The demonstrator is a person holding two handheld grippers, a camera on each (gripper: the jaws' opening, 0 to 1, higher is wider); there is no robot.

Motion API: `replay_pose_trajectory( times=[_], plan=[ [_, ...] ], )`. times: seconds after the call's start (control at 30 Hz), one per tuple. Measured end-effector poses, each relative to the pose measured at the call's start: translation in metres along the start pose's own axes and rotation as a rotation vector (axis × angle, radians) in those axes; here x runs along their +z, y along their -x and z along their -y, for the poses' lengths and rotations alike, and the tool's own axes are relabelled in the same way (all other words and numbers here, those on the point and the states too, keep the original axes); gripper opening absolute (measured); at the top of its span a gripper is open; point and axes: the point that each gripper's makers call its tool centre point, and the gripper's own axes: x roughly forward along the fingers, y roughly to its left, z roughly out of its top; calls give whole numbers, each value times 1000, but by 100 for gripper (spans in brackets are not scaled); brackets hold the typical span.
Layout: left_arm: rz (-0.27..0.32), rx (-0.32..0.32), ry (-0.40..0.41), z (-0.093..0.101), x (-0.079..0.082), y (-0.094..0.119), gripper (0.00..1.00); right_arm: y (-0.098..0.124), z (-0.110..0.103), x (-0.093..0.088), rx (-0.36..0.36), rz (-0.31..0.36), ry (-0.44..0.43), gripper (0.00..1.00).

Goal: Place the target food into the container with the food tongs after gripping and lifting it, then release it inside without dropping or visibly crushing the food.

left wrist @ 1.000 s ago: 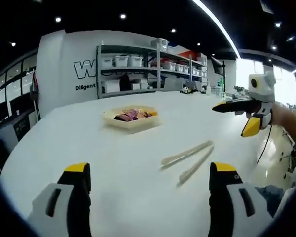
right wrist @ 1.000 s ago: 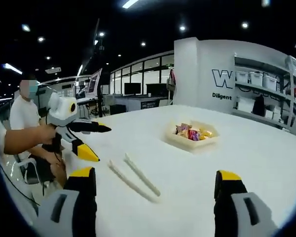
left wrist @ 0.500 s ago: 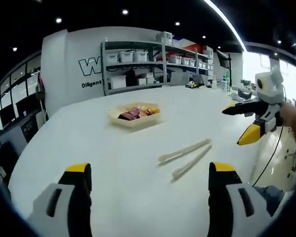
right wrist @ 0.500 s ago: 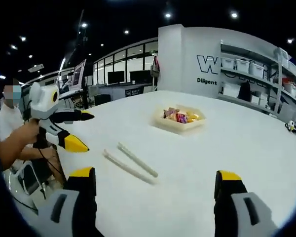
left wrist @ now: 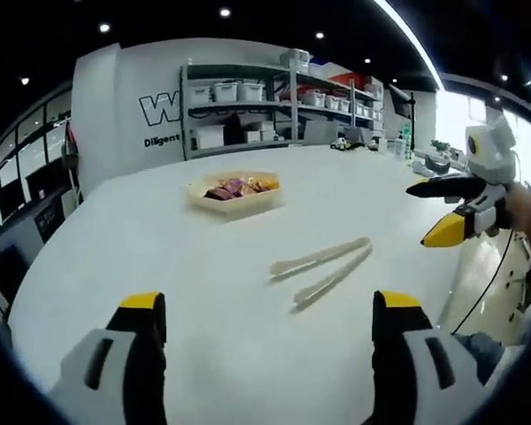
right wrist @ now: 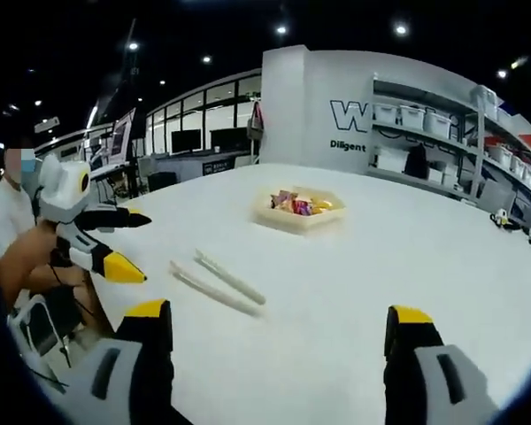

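Tongs, the pale plastic pair (left wrist: 321,268) lying released and empty on the white table (right wrist: 407,266), need an even, centred pinch from a wide-open gripper before approaching the shallow beige tray of wrapped snacks (left wrist: 234,190).

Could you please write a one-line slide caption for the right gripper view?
Right gripper, jaws open, faces food tongs lying on the white table, a tray of wrapped snacks beyond.
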Motion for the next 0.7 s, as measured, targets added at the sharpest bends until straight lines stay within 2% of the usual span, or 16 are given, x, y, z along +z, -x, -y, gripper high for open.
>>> replay_pose_trajectory(
  times=[0.13,0.23,0.33,0.5,0.63,0.7],
  plan=[
    [-17,23,-22,-4,-8,1,96,-2,1,-8,-3,-16,-6,99],
    [-10,8,17,-4,-7,3,95,-2,3,-10,-8,-16,-12,99],
    [-17,36,-22,-10,-8,6,95,-3,2,-11,-5,-19,-10,99],
    [-5,17,28,-9,-5,9,94,-5,-7,-12,12,-27,1,99],
    [-18,40,-38,-6,-7,8,94,-3,-9,-8,20,-13,-3,99],
    [-24,27,-27,-4,-9,6,93,-1,-10,-4,22,5,-12,99]
  ],
)
